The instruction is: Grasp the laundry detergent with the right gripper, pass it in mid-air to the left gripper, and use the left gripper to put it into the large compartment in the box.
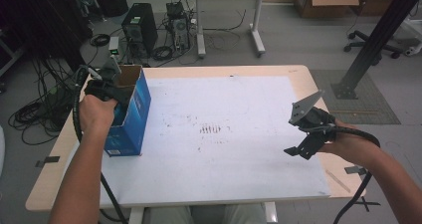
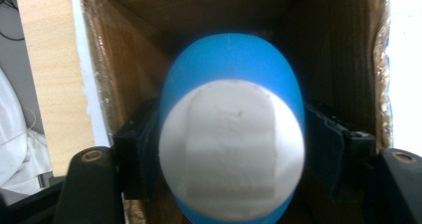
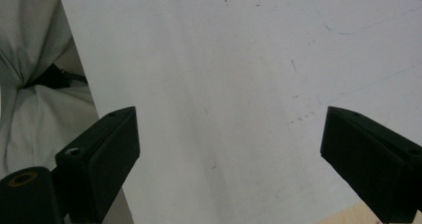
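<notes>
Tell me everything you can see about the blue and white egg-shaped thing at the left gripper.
The egg-shaped object is smooth and rounded, blue over its far part and matte white on the near end, where a raised squarish patch shows. It sits between the left gripper jaws, inside the opening of the cardboard box, whose brown inner walls surround it. The pads flank both its sides; whether they press on it cannot be told.

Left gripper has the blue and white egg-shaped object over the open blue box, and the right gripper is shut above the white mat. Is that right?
Not quite. The right gripper is open: the right gripper view shows its jaws wide apart with nothing between them above the white mat. The left gripper does have the blue and white egg-shaped object over the open blue box.
</notes>
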`<state>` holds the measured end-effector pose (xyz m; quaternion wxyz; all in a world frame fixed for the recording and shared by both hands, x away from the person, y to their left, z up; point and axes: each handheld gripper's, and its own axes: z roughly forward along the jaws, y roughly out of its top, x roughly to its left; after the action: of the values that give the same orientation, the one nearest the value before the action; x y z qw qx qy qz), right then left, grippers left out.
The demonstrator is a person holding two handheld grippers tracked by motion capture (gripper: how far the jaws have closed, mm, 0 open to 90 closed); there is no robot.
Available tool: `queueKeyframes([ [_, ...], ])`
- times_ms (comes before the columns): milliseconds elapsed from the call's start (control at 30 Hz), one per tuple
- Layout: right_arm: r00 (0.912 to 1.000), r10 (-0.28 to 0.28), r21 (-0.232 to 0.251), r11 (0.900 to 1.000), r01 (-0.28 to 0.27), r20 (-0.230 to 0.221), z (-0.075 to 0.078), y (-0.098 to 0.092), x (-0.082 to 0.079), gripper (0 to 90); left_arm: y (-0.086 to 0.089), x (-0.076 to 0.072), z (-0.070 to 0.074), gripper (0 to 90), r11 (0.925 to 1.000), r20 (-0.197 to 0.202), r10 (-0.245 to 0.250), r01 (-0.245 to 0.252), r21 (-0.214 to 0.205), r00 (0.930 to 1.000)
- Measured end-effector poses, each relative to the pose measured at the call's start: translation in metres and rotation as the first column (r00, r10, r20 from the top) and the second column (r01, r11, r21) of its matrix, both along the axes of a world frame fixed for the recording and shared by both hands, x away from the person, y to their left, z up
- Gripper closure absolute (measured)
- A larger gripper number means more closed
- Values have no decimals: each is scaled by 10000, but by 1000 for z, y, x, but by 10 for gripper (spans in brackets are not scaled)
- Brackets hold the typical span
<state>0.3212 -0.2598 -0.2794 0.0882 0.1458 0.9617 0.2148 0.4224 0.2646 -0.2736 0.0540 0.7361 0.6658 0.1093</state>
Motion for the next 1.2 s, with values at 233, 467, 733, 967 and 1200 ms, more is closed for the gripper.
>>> queueKeyframes([
  [233, 10000, -40, 64, 10000, 39, 70, 3, 0, -1, 76, 1, -1, 10, 263, 10000, 118, -33, 34, -50, 9999],
  [467, 9999, -61, 95, 9999, 60, 112, 5, -1, -2, 76, 2, -4, 24, 200, 9999, 331, -76, 79, -90, 9994],
  [733, 9998, -24, 83, 10000, 22, 195, 9, -1, -5, 77, 0, -12, 52, 176, 9994, 684, -328, 332, -52, 9971],
  [967, 9993, -25, 184, 9998, 18, 367, 15, 2, -9, 78, -12, -22, 72, 129, 9961, 806, -867, 879, -110, 9930],
  [1200, 9992, -59, 168, 9998, 53, 389, 18, 3, -12, 76, -34, -34, 92, 93, 9850, 1060, -1713, 1724, -7, 9795],
])
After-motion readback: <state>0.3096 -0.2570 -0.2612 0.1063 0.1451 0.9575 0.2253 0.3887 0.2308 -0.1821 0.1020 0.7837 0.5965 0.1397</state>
